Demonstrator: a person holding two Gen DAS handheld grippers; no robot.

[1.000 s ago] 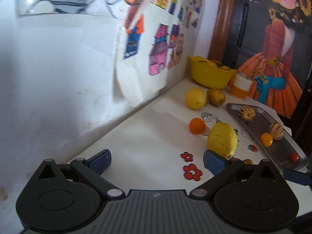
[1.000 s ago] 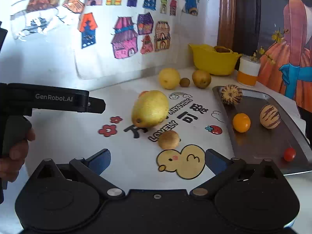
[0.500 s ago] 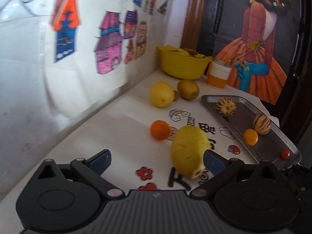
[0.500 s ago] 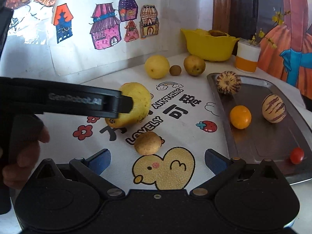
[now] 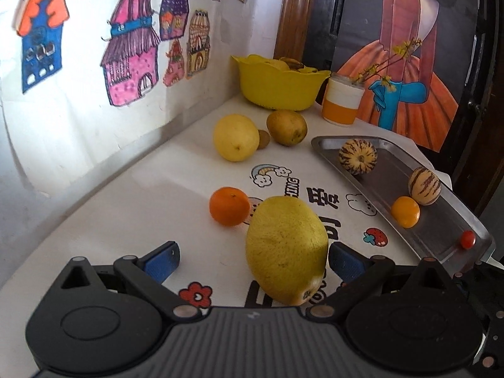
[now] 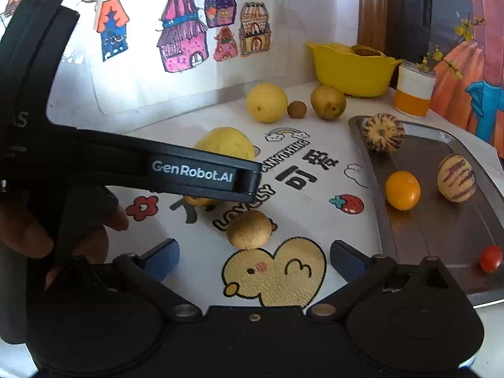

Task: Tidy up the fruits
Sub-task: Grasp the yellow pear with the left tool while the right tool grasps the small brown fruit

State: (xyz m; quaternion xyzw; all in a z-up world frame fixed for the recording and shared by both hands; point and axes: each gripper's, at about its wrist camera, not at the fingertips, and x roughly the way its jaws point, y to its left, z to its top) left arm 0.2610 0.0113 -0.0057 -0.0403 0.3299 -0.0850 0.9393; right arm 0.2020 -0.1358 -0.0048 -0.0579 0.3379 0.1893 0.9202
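A large yellow pear-shaped fruit (image 5: 286,249) lies on the white table between the fingers of my open left gripper (image 5: 252,260), close to the right finger. An orange (image 5: 229,206) sits just beyond it. In the right wrist view the left gripper's body (image 6: 192,173) partly covers that yellow fruit (image 6: 226,140). My right gripper (image 6: 252,256) is open and empty, with a small brown fruit (image 6: 249,229) just ahead of it. A steel tray (image 6: 441,230) holds two striped melons, an orange (image 6: 402,190) and a cherry tomato (image 6: 490,258).
At the back stand a yellow bowl (image 5: 278,85) with fruit, an orange-and-white cup (image 5: 343,102), a round yellow fruit (image 5: 235,137), a kiwi (image 6: 296,109) and a brownish pear (image 5: 286,127). A wall with drawings runs along the left. A hand (image 6: 37,233) holds the left gripper.
My left gripper has swung right and forward, so the large yellow fruit now lies between its fingers. My right gripper has moved slightly closer to the small brown fruit.
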